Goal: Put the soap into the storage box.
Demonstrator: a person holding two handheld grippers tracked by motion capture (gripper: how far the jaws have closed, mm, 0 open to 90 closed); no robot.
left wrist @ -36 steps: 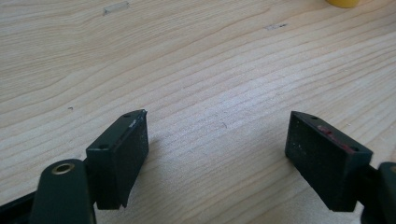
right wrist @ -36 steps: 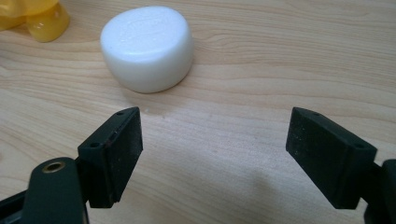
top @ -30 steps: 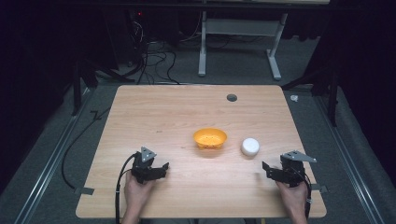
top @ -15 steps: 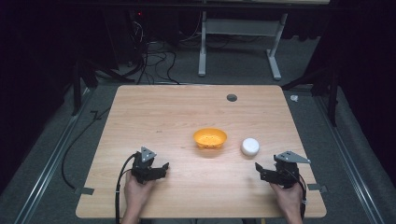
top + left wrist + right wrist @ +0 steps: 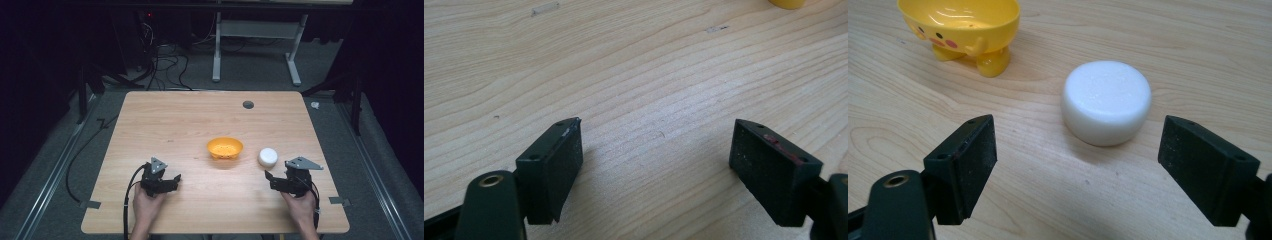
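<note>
Wooden table (image 5: 200, 120), seen from above; yellow bowl (image 5: 225, 148) with a painted face near the middle, white puck (image 5: 267, 157) just beside it on the right, apart from it; left gripper (image 5: 167, 182) low at the near left, jaws wide apart over bare wood; right gripper (image 5: 272, 180) near the puck, jaws spread, nothing between them; puck directly ahead, untouched.

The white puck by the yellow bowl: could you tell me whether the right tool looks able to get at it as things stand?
Probably yes. The right tool is open and faces the white puck across bare table; the yellow bowl stands apart to one side.
</note>
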